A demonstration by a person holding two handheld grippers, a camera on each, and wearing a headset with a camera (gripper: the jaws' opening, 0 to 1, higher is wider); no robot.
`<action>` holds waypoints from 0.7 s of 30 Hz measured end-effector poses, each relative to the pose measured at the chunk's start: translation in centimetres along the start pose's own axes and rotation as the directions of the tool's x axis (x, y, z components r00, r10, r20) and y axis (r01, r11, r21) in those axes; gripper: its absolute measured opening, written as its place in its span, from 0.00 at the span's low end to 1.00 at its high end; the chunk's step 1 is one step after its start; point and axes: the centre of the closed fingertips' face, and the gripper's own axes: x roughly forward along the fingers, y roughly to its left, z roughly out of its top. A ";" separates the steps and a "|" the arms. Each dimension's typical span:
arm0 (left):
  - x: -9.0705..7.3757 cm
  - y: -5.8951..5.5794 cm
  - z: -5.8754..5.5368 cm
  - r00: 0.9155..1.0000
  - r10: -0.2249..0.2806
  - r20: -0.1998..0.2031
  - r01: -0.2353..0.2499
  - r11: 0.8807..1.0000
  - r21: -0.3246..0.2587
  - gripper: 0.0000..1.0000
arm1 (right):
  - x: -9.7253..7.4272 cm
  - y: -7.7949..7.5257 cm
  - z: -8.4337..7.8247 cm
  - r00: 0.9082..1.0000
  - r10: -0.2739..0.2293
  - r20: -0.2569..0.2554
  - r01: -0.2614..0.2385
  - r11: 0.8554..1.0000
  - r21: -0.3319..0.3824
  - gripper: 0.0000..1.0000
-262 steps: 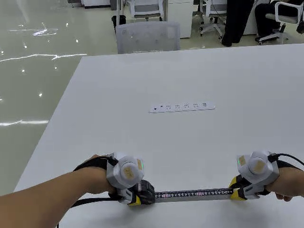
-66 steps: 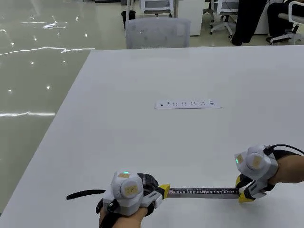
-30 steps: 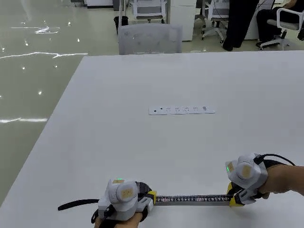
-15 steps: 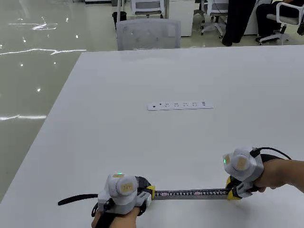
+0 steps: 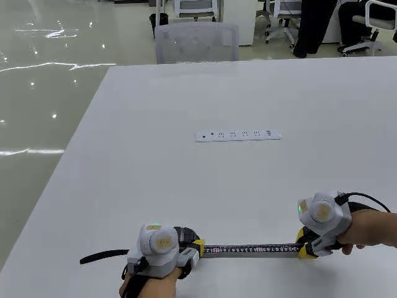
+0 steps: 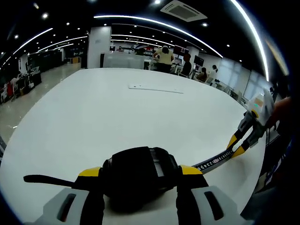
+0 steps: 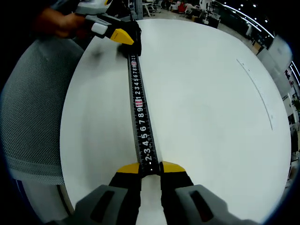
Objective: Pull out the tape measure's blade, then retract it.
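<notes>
Both tools are closed on something. The left tool (image 5: 195, 248) grips the rounded black tape measure case (image 6: 140, 176) from two sides with its yellow-tipped jaws. The right tool (image 5: 304, 249) pinches the free end of the narrow dark metal blade (image 7: 139, 108) between jaws that stand very narrow.

The blade is pulled out and straight. In the head view its long axis runs left to right along the near edge of the white surface (image 5: 186, 174), from the case to the right tool. Its printed face looks up: dark, with white numerals and a red mark at the ten. The small numbers begin at the right tool and grow toward the case. The blade lies low over the surface; if it touches, I cannot tell.

The case sits near the front edge, between the left tool's jaws. A black strap (image 5: 102, 256) goes from it to the left, flat on the surface. Well apart, toward the middle, lies a long white power strip (image 5: 238, 135), roughly parallel to the blade.
</notes>
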 end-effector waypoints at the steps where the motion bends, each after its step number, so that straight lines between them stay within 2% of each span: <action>1: 0.0 0.0 0.0 1.000 -0.001 -0.002 0.001 1.000 0.001 0.58 | 0.0 0.0 0.0 1.000 0.001 0.000 -0.001 1.000 0.002 0.13; 21: 0.0 -0.1 -0.1 1.000 -0.011 -0.017 0.011 1.000 0.000 0.58 | 0.3 0.3 1.4 1.000 0.009 0.024 -0.010 1.000 0.024 0.14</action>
